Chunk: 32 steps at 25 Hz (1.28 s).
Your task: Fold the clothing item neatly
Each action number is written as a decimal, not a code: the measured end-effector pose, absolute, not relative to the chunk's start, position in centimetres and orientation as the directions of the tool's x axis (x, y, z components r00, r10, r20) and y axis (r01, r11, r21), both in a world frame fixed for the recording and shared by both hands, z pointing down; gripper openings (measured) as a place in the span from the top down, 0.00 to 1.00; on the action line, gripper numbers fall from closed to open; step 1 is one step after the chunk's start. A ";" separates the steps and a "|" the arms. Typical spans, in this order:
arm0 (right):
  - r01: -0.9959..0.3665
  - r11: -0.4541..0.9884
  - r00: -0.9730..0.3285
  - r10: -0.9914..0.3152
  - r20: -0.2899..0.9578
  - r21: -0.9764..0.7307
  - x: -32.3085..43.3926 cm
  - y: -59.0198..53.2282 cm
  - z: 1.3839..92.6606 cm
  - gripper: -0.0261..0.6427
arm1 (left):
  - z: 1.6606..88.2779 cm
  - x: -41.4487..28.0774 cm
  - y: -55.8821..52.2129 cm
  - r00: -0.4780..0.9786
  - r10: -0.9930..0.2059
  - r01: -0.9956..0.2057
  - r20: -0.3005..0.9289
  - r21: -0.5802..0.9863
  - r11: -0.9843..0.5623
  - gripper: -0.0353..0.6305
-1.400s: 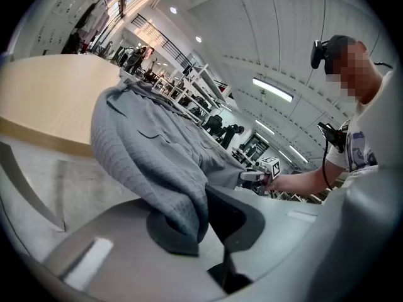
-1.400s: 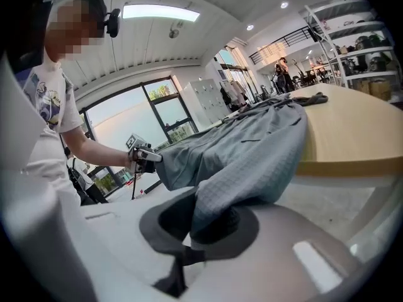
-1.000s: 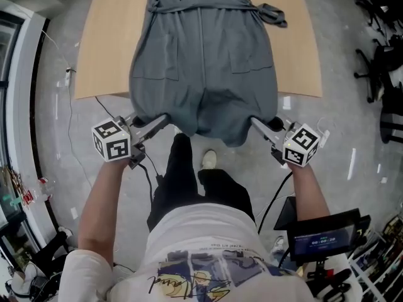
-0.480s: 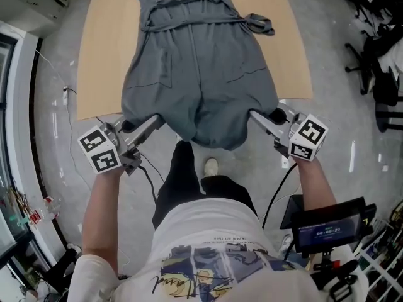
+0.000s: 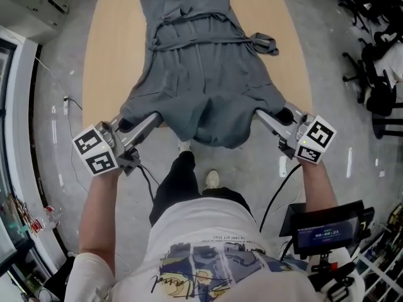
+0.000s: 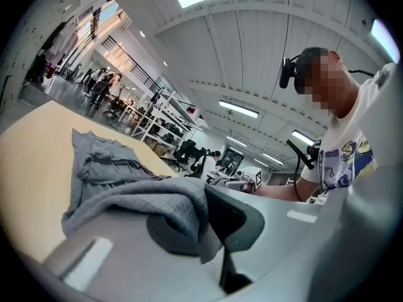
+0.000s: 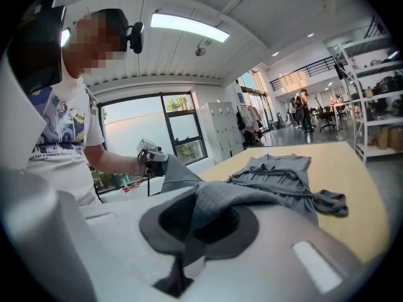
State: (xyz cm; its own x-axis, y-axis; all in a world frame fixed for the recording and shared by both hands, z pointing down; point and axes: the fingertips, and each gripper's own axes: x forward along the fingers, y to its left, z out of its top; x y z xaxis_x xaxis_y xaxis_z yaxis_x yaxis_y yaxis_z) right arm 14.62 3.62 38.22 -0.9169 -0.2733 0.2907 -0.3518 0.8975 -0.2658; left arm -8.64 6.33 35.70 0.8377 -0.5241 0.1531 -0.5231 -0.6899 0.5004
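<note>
Grey sleeveless woven garment with a waist tie (image 5: pixel 201 74), one only: spread on the single pale wooden table (image 5: pixel 113 55), neckline toward the far edge, long axis near to far, hem held past the near edge and sagging in the middle. Hem corners buried in two clamped claws: left gripper (image 5: pixel 153 117) pinching the left corner, right gripper (image 5: pixel 258 113) the right. Table's far edge cut off.

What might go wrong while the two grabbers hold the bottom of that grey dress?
The left gripper and right gripper each pinch just a small corner of the grey dress, so one corner might slip out. The hem sags between them, so the fold might land crooked. The loose belt end lies out sideways and might bunch.
</note>
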 end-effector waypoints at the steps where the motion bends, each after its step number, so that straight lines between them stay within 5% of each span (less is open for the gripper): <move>1: -0.355 0.898 -0.917 -0.279 0.286 -0.262 14.3 2.9 37.7 0.93 | 35.2 -9.0 5.6 0.838 -0.525 -0.522 0.149 0.496 -0.694 0.92; 18: -0.415 0.892 -0.895 -0.366 0.255 -0.180 10.8 -7.7 30.7 0.93 | 30.3 -13.1 -4.0 0.852 -0.515 -0.498 0.098 0.458 -0.736 0.92; 32: -0.297 0.940 -0.940 -0.257 0.227 -0.167 9.5 -18.0 29.9 0.93 | 29.8 -14.6 -13.0 0.782 -0.604 -0.609 0.155 0.401 -0.684 0.92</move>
